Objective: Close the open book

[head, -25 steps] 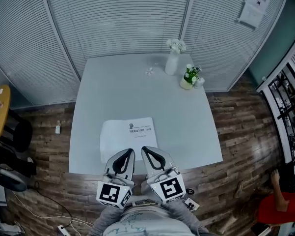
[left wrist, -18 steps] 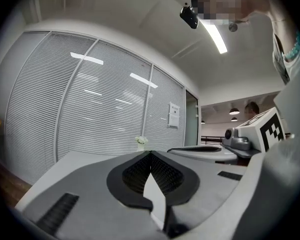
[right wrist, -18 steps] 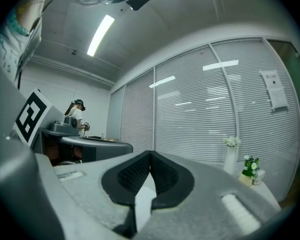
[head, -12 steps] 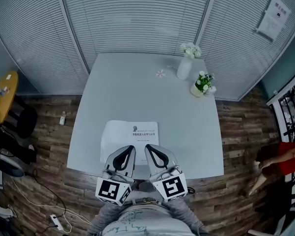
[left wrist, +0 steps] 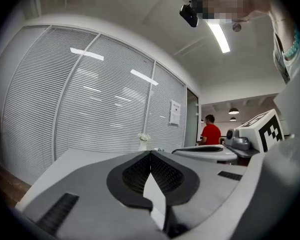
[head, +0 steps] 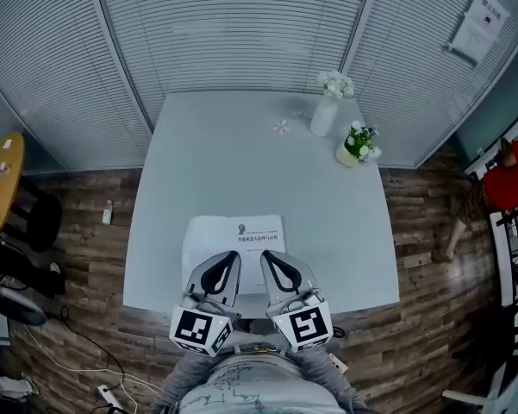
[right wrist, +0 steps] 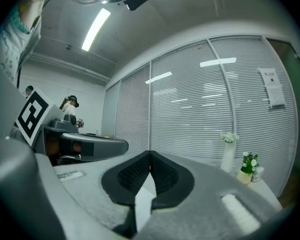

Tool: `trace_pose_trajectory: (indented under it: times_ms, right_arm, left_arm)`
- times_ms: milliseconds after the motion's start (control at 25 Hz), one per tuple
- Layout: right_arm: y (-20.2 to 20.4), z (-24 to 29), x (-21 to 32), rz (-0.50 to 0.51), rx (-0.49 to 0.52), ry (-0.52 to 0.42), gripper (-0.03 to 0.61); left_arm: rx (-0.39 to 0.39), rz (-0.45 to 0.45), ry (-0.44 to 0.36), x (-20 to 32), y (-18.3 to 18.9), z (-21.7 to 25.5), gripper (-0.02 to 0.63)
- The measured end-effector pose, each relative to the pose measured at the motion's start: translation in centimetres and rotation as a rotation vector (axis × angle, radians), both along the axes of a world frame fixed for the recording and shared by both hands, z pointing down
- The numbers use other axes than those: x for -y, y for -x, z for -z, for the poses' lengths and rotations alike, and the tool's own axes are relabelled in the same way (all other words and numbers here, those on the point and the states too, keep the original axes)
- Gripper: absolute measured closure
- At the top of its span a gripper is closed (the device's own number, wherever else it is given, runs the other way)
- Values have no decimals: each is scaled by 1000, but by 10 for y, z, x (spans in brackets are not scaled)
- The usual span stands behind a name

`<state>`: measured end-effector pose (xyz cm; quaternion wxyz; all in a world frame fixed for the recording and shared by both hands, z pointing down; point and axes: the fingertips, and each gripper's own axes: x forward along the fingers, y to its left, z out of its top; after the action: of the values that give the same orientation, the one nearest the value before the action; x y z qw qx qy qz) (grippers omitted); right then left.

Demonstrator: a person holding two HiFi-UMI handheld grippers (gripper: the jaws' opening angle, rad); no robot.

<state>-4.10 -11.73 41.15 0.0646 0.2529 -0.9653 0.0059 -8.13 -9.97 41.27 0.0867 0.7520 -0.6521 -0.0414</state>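
A white book (head: 233,235) lies flat near the table's front edge, with print on its right half. Both grippers hover side by side over its near part. My left gripper (head: 229,256) is shut with nothing between its jaws, and its tip is above the book's left half. My right gripper (head: 265,256) is shut and empty too, above the right half. In the left gripper view the closed jaws (left wrist: 150,153) point level across the table, with the right gripper (left wrist: 204,151) beside them. The right gripper view shows its closed jaws (right wrist: 150,153) and the left gripper (right wrist: 85,146).
A white vase of flowers (head: 326,110), a small potted plant (head: 355,145) and a tiny pink flower (head: 281,128) stand at the grey table's (head: 241,162) far right. Blinds enclose the back. A person in red (head: 504,179) is at the right, a yellow stool (head: 2,179) at the left.
Both grippers have crept slightly forward over the book's near part, staying shut. The person in red at the right has moved toward the back of the room.
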Motion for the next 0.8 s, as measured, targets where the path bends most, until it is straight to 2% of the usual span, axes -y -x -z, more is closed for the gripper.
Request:
trace_pose_trajectory:
  times_ms: [320,800]
  right_arm:
    - [42,-8,12,-95,-26,16,577]
    - [84,-36,14,-183,-86,21,577]
  left_arm:
    - [1,-110,54,16,42,-16,615]
    - [-56,-166,162,13,106,-61,603]
